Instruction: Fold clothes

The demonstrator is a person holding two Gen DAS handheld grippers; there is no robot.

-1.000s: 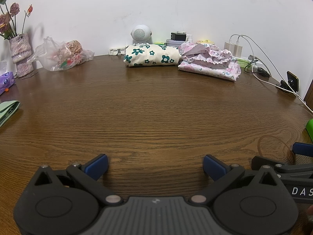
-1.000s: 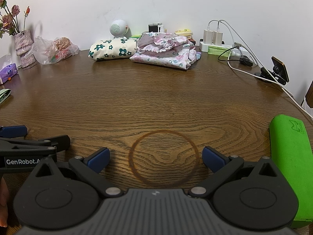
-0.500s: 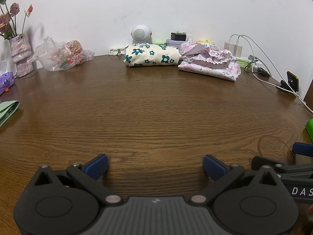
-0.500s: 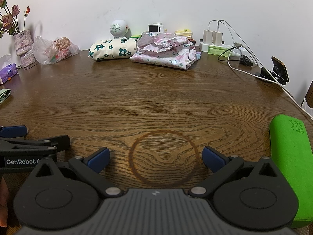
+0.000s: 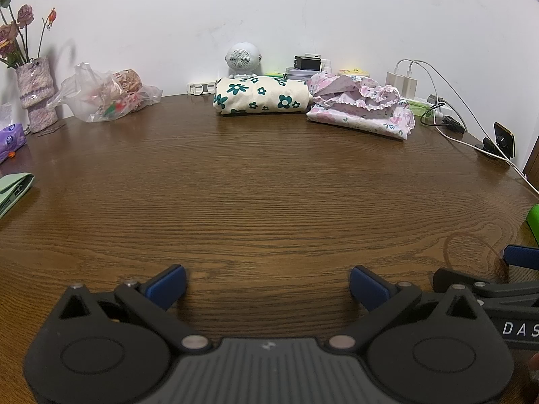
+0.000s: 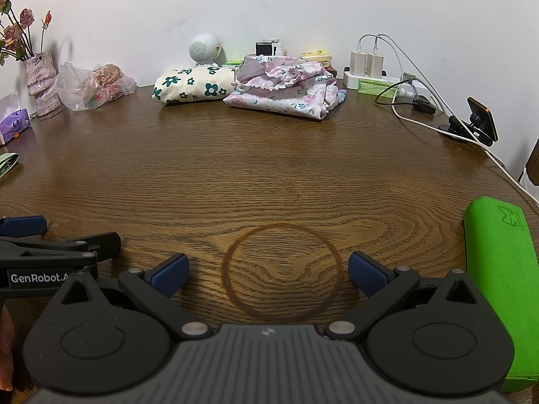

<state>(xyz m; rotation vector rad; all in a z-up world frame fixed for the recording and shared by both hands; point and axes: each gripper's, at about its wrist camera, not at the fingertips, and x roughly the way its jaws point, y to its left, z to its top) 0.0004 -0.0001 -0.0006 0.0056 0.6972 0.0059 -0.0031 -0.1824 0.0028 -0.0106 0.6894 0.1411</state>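
Observation:
A folded cream garment with teal flowers (image 5: 261, 99) lies at the far side of the brown wooden table (image 5: 262, 185). Beside it on the right lies a loosely piled pink floral ruffled garment (image 5: 362, 109). Both also show in the right wrist view, the cream one (image 6: 193, 84) and the pink one (image 6: 286, 89). My left gripper (image 5: 267, 284) is open and empty, low over the table's near edge. My right gripper (image 6: 267, 271) is open and empty, over a dark ring stain (image 6: 283, 266). Both are far from the clothes.
A green case (image 6: 498, 269) lies at the right near edge. Chargers and cables (image 6: 397, 77) and a phone holder (image 6: 478, 124) sit at the back right. A plastic bag (image 5: 104, 96), flower vase (image 5: 35, 94) and a round white speaker (image 5: 241, 59) stand at the back.

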